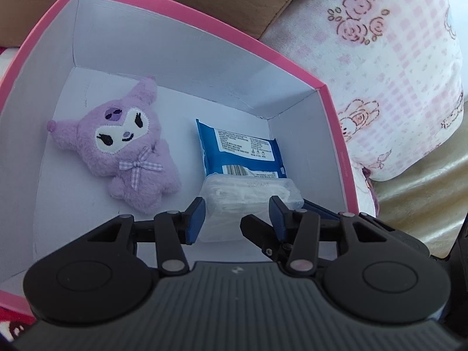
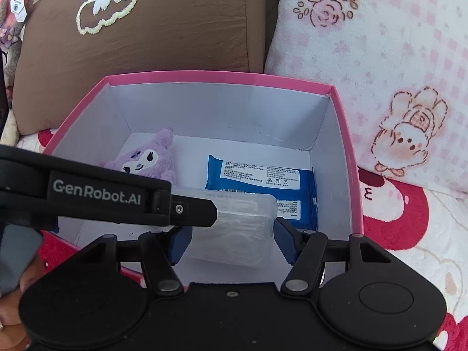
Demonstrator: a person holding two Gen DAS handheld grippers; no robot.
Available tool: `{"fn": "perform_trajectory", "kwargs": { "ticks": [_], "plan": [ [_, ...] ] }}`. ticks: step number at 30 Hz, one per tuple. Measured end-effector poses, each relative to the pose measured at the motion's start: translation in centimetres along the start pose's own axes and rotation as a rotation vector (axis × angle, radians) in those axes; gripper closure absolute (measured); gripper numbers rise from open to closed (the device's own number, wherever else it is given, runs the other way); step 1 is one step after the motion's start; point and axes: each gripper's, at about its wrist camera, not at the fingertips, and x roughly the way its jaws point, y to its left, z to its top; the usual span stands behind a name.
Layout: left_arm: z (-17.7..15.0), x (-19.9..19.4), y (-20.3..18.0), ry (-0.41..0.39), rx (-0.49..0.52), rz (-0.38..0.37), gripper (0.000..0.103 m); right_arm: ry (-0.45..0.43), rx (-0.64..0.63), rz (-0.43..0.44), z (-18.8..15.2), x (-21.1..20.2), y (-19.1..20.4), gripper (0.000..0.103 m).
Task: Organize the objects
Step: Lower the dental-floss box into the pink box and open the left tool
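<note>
A pink box with white inner walls stands open on the bed. On its floor lie a purple plush toy at the left and a blue wipes pack at the right. A clear plastic box hangs low inside, just in front of the blue pack. My left gripper is shut on it, with a blue pad against each side. One black finger of that gripper lies across the clear box's top. My right gripper brackets the same box, and its pads meet the box's two ends.
A brown cushion leans behind the pink box. A pink-and-white patterned pillow rises to the right. A red-and-white bedspread lies beside the box. A person's hand shows at the lower left.
</note>
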Motion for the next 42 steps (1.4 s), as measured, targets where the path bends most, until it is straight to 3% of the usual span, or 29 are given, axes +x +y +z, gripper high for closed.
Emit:
{"fn": "perform_trajectory", "kwargs": {
  "ticks": [7,11,27,31,42],
  "plan": [
    [-0.3,0.7,0.5,-0.020,-0.019,-0.021,0.059,0.015,-0.023,-0.048,0.0,0.6,-0.1,0.049],
    [-0.3,0.5,0.0,-0.025,0.022,0.012,0.069,0.002,-0.031,-0.033,-0.1,0.8,-0.7,0.054],
    [-1.2,2.0,-1.3,-0.020,-0.026,-0.023,0.072,0.003,-0.090,-0.135,-0.4,0.0,-0.9,0.059],
    [-1.3,2.1,-1.4,-0.008,-0.053,-0.052,0.072,0.008,-0.070,-0.116,-0.4,-0.3,-1.6,0.059],
    [-0.5,-1.7,-4.3,-0.011,0.013,0.015,0.072,-0.037,0.037,0.036,-0.5,-3.6,-2.8,0.059]
  ]
}}
